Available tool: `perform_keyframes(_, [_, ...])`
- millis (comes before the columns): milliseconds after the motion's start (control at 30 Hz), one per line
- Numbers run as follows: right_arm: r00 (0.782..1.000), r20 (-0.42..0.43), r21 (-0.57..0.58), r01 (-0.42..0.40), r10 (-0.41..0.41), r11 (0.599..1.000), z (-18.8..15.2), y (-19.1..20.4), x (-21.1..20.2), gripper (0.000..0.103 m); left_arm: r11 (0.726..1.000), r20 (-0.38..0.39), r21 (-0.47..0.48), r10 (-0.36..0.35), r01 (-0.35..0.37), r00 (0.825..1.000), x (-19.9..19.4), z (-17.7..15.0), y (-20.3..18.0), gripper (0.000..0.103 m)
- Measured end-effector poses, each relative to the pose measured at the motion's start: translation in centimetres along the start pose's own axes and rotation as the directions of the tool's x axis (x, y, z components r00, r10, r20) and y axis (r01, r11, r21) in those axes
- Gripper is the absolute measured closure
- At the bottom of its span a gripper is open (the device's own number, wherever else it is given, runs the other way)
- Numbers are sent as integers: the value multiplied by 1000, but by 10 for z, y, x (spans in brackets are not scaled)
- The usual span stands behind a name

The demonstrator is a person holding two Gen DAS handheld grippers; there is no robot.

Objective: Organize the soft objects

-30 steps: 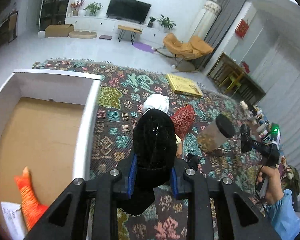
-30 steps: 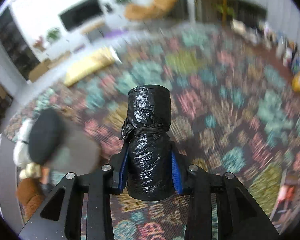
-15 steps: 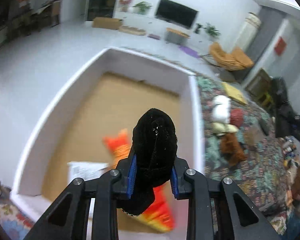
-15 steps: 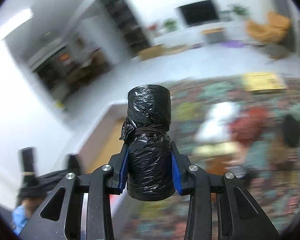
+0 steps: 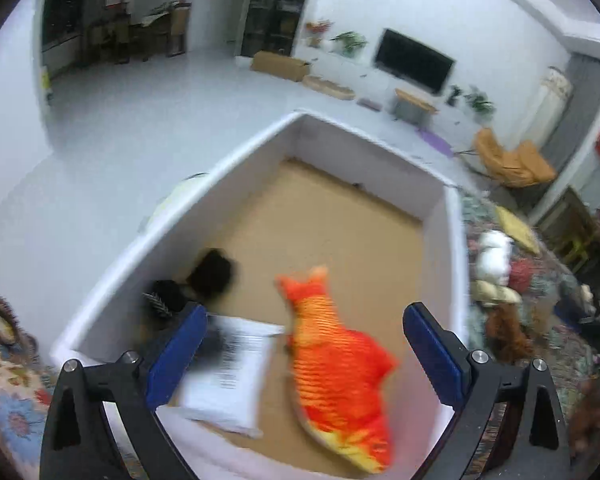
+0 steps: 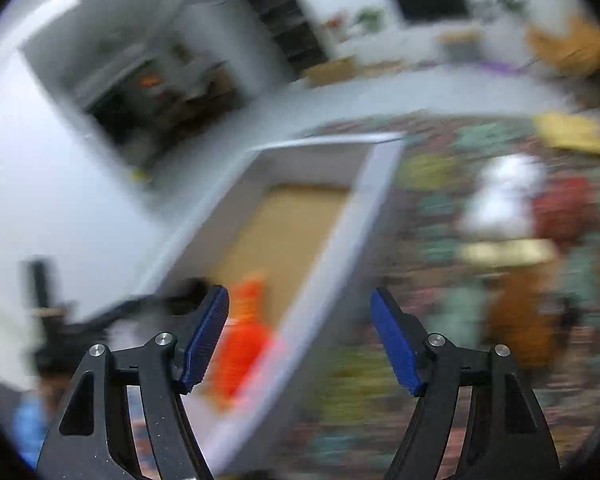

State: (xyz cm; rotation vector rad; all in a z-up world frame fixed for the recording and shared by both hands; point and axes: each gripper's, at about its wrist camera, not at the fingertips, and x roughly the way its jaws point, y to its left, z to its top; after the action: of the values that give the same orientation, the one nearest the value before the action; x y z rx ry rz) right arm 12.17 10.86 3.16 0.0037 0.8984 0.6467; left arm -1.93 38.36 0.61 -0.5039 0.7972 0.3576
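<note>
Both grippers, clamped on black bundles 0.5 s ago, now released: left gripper (image 5: 304, 354) and right gripper (image 6: 300, 340) fingers spread, nothing held. Black plush (image 5: 211, 276) lies in box (image 5: 454, 248), left corner. Fish (image 5: 336, 354) beside it, long axis near-to-far, tail pointing far.

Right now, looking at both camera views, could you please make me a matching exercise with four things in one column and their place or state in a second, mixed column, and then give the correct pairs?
Things:
1. orange fish toy
2. white soft toy
3. left tool
4. black fluffy toy

Place or state:
A. on the patterned rug, outside the box
B. open, holding nothing
C. on the box floor, beside the white paper
D. in the box, close to its left wall

Pairs: 1-C, 2-A, 3-B, 4-D
</note>
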Motion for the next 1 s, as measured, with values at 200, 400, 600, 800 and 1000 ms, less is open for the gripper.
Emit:
perform_keyframes(200, [873, 21, 130, 481, -487, 867, -69, -145, -27, 26, 961, -25, 190, -200, 201, 979, 5, -26, -111, 5])
perform_keyframes(400, [764, -137, 244, 643, -630, 726, -120, -249, -24, 27, 864, -175, 333, -336, 377, 925, 31, -89, -216, 5])
perform_keyframes(600, [770, -105, 272, 631, -630, 726, -138, -267, -36, 22, 849, -261, 433, -204, 303, 944, 103, -147, -256, 5])
perform_keyframes(800, [774, -96, 281, 625, -626, 728, -144, -274, -31, 20, 885, -239, 420, -107, 202, 965, 157, -144, -252, 5])
perform_keyframes(1000, [777, -92, 287, 619, -622, 731, -145, -275, -32, 20, 911, -190, 371, -117, 182, 975, 182, -127, -247, 5])
